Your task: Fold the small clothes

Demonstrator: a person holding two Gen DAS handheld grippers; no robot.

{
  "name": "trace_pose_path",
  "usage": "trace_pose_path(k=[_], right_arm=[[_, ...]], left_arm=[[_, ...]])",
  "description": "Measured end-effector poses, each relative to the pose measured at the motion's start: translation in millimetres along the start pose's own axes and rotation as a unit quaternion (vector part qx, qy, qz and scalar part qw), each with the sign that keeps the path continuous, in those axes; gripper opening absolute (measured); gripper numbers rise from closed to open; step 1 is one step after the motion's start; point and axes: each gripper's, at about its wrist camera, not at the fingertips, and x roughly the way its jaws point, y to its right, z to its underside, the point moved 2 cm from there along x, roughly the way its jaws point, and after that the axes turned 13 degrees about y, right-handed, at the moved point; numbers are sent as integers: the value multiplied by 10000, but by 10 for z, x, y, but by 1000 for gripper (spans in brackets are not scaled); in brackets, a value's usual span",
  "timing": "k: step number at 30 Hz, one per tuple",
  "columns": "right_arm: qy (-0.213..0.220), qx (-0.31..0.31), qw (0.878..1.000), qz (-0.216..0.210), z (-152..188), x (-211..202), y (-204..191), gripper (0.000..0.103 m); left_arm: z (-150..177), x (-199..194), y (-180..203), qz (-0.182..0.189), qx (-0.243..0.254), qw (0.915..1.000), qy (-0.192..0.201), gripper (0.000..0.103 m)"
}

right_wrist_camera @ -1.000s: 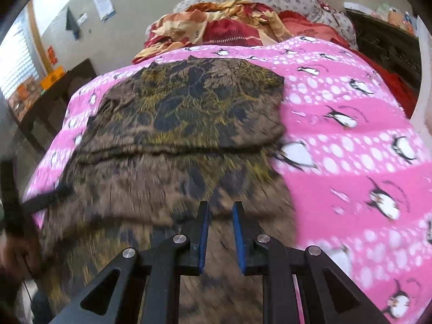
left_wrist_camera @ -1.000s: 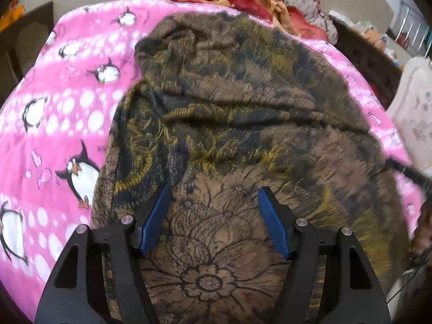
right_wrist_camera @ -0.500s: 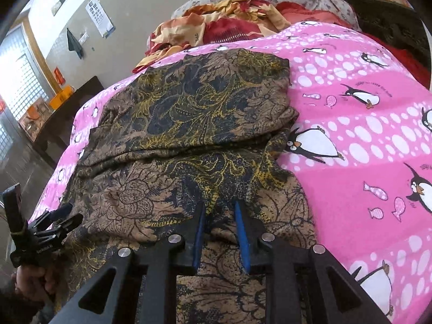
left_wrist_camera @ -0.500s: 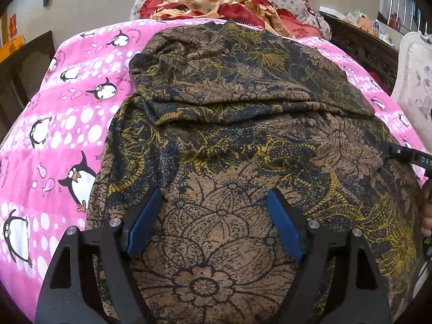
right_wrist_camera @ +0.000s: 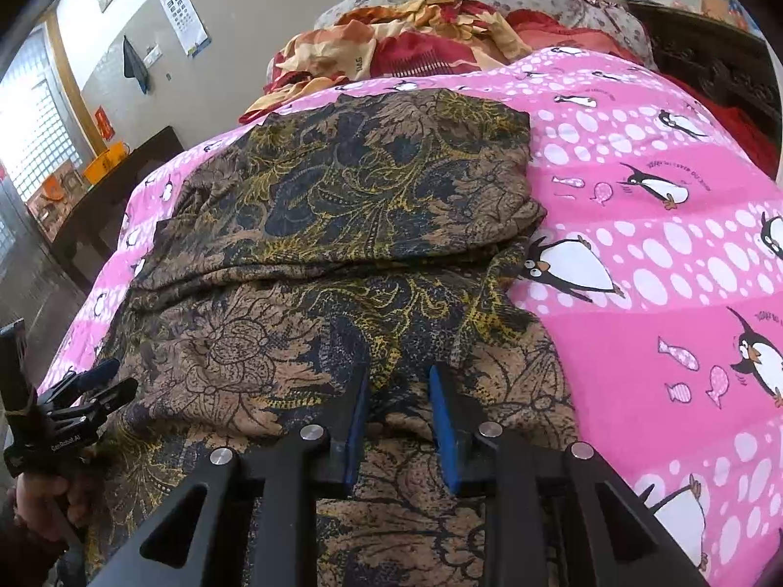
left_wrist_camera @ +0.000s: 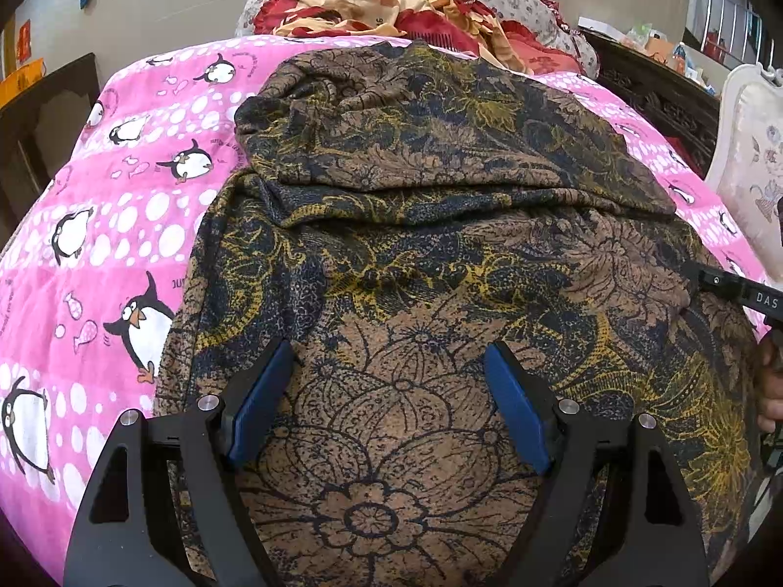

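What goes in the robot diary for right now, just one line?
step: fold underway | brown patterned garment: far end folded over, on pink penguin blanket | left claw: open | right claw: open, narrow

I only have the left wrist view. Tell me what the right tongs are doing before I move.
Observer: The right tongs stand slightly apart and have just been opening. The patterned garment lies under the gap, not pinched.
Operator: Give me the garment's right edge.
Observer: It ends a little to the right of those tongs. Bare pink penguin blanket lies beyond.
Operator: Report how my left tongs look from there.
Observer: The left tongs sit at the garment's left edge, held by a hand. They have just been opening too.
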Motion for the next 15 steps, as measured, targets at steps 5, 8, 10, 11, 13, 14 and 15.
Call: trace_pose_path(k=[5,8,10,11,13,14,15], right_arm=[[-3,36,10000,-21,-4,0,11,24],[-6,31,10000,-14,-9,0,6,24],[-9,-19,10000,24,-13,3,-3,24],[-7,-62,10000,55,-9,2,-6,24],[-14,-155,9998,132,-6,7,-32,24],[-26,-214,9996,184,-2,11,-50,24],[-29,-255,9995,210,0,15,-58,24]], left_arm=[[5,-8,3,22,-20,10000,20,81],[3,-9,-5,52,-42,10000,22,81],[3,-12,-8,67,-58,10000,39,81],[4,-12,-5,64,-57,10000,36,81],[4,-10,-7,55,-47,10000,28,81],[3,-8,-6,43,-34,10000,10,81],[-2,-4,-6,36,-24,10000,-14,81]])
